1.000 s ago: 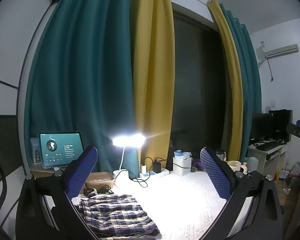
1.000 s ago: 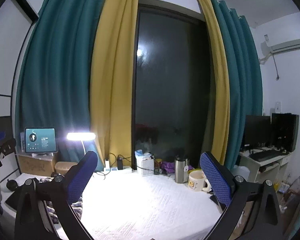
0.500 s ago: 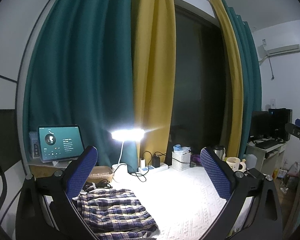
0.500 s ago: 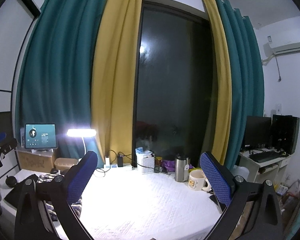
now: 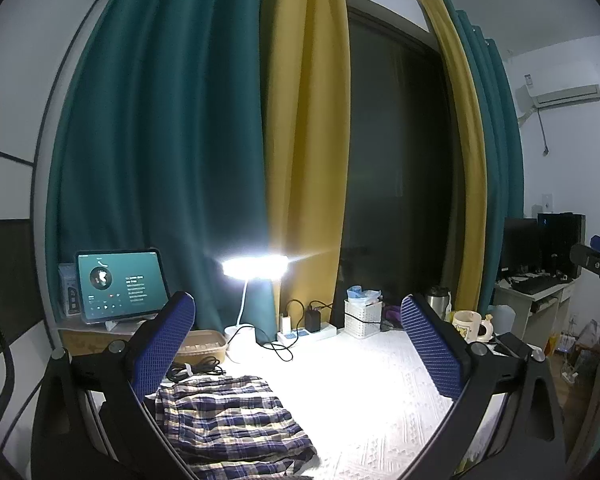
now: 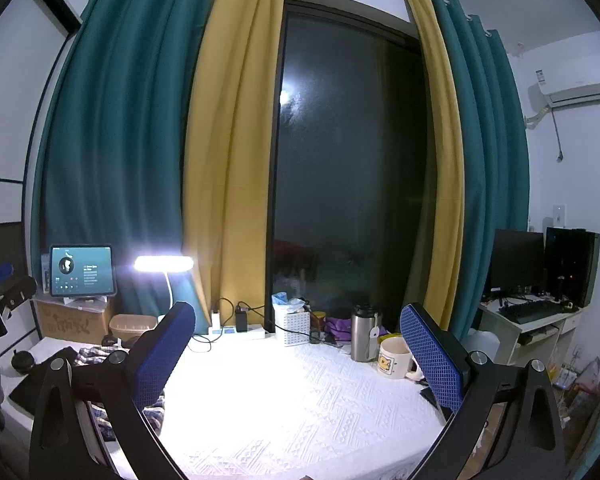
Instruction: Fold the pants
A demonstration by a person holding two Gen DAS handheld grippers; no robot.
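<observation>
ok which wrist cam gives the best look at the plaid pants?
Left wrist view: the plaid pants lie spread on the white table cover, mostly unobstructed. The right wrist view catches only scraps at far left, largely hidden behind the right hand-held gripper.

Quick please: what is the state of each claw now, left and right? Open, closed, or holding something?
Left claw: open, holding nothing, above the plaid pants.
Right claw: open, holding nothing, above the white tablecloth.
</observation>
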